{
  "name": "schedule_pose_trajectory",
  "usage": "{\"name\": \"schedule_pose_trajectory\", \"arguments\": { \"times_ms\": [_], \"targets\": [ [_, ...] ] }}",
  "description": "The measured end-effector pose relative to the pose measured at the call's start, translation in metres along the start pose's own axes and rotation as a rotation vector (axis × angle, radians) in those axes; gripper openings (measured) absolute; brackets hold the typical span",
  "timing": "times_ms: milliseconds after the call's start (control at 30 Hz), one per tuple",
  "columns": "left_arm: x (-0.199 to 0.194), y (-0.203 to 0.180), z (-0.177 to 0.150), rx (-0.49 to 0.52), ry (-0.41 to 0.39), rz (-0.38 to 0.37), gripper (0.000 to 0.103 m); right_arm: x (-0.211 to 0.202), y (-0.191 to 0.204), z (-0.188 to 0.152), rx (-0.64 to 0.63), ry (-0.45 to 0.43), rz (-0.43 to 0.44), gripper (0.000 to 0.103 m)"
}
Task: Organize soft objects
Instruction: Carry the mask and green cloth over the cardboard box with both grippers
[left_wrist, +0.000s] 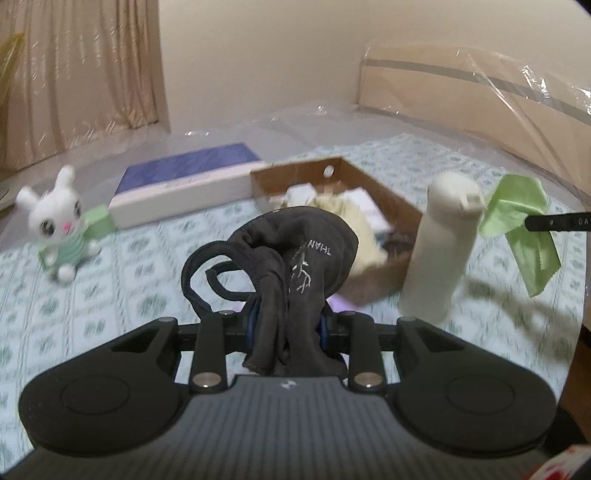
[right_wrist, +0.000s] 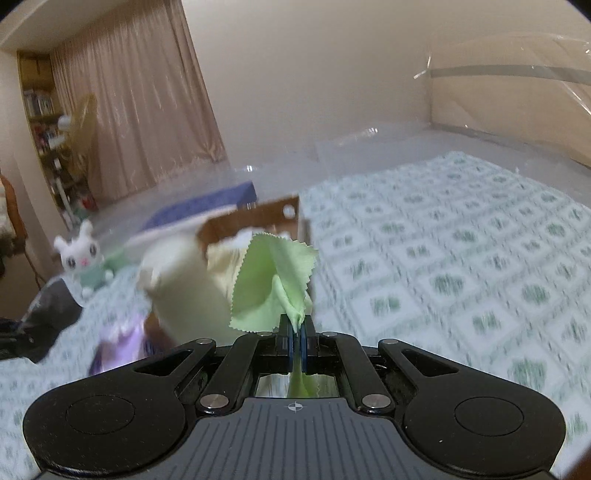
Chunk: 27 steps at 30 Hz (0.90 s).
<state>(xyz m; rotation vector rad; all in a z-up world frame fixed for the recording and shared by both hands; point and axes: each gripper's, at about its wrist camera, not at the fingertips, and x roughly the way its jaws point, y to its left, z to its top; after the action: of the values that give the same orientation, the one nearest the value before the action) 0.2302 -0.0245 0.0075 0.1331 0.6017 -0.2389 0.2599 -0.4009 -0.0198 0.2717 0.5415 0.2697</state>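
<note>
My left gripper (left_wrist: 287, 325) is shut on a black cloth face mask (left_wrist: 295, 254) and holds it above the bed, in front of a shallow brown cardboard box (left_wrist: 391, 201). The box holds white and cream soft items (left_wrist: 343, 206). My right gripper (right_wrist: 296, 341) is shut on a light green cloth (right_wrist: 273, 284), which also shows hanging at the right of the left wrist view (left_wrist: 524, 225). A white plush bunny (left_wrist: 59, 225) in a green striped outfit sits on the bed at the left, and shows in the right wrist view too (right_wrist: 83, 258).
A tall white bottle (left_wrist: 439, 243) stands upright just right of the box. A flat white and blue box (left_wrist: 184, 181) lies behind the bunny. A purple item (right_wrist: 118, 343) lies near the bottle's base. The patterned bed cover (right_wrist: 461, 280) stretches right. Curtains and clear plastic sheeting stand behind.
</note>
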Motion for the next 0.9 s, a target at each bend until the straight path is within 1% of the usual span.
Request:
{"name": "schedule_pose_trajectory", "arguments": {
  "times_ms": [133, 233, 333, 433, 633, 767, 900],
  "targets": [
    [0.027, -0.006, 0.036, 0.008, -0.023, -0.031, 0.027, 0.022, -0.009, 0.039, 0.030, -0.031, 0.046, 0.004],
    [0.053, -0.009, 0.062, -0.006, -0.023, -0.054, 0.027, 0.046, -0.012, 0.067, 0.046, -0.035, 0.095, 0.004],
    [0.082, -0.012, 0.085, -0.026, -0.010, -0.084, 0.027, 0.074, -0.011, 0.090, 0.041, -0.014, 0.136, 0.004],
    [0.108, -0.019, 0.105, -0.025, 0.000, -0.087, 0.027, 0.105, -0.007, 0.109, 0.024, 0.021, 0.163, 0.004],
    [0.163, -0.029, 0.134, -0.048, 0.041, -0.102, 0.027, 0.162, -0.005, 0.131, 0.043, 0.086, 0.209, 0.004],
    [0.198, -0.032, 0.148, -0.055, 0.068, -0.085, 0.027, 0.195, -0.009, 0.139, 0.073, 0.115, 0.224, 0.004],
    [0.229, -0.028, 0.156, -0.094, 0.093, -0.073, 0.027, 0.226, -0.011, 0.142, 0.102, 0.144, 0.234, 0.004]
  ]
}}
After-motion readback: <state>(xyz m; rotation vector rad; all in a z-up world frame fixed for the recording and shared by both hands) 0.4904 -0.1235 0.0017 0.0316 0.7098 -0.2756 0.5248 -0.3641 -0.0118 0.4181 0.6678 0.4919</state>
